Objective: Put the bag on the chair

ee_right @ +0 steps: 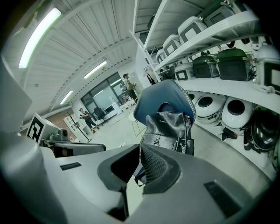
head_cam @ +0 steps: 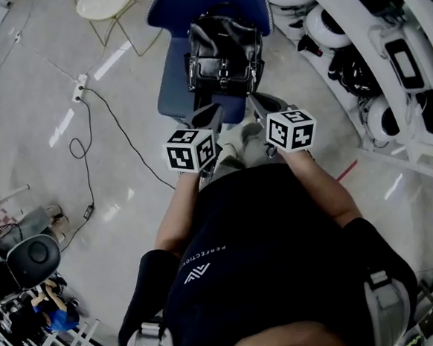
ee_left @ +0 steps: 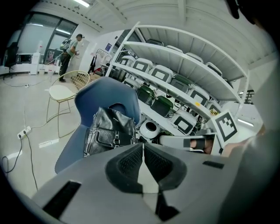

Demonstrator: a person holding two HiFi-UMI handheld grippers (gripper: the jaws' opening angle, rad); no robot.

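Observation:
A black leather bag [head_cam: 222, 52] stands upright on the seat of a blue chair [head_cam: 171, 90], leaning on its backrest. In the head view both grippers are held short of the chair's front edge, apart from the bag. My left gripper [head_cam: 206, 118] and right gripper [head_cam: 260, 107] sit side by side, each shut with nothing between the jaws. The left gripper view shows its pads closed together [ee_left: 143, 148] below the bag [ee_left: 111, 131] and chair [ee_left: 105, 94]. In the right gripper view the closed jaws [ee_right: 140, 151] sit in front of the bag [ee_right: 168, 127] and chair [ee_right: 164, 96].
White shelving [head_cam: 386, 58] loaded with white and green devices runs along the right, close to the chair. A beige wire chair [head_cam: 106, 5] stands at the far left. A power strip and black cable [head_cam: 85, 112] trail over the floor. People stand far off [ee_left: 70, 48].

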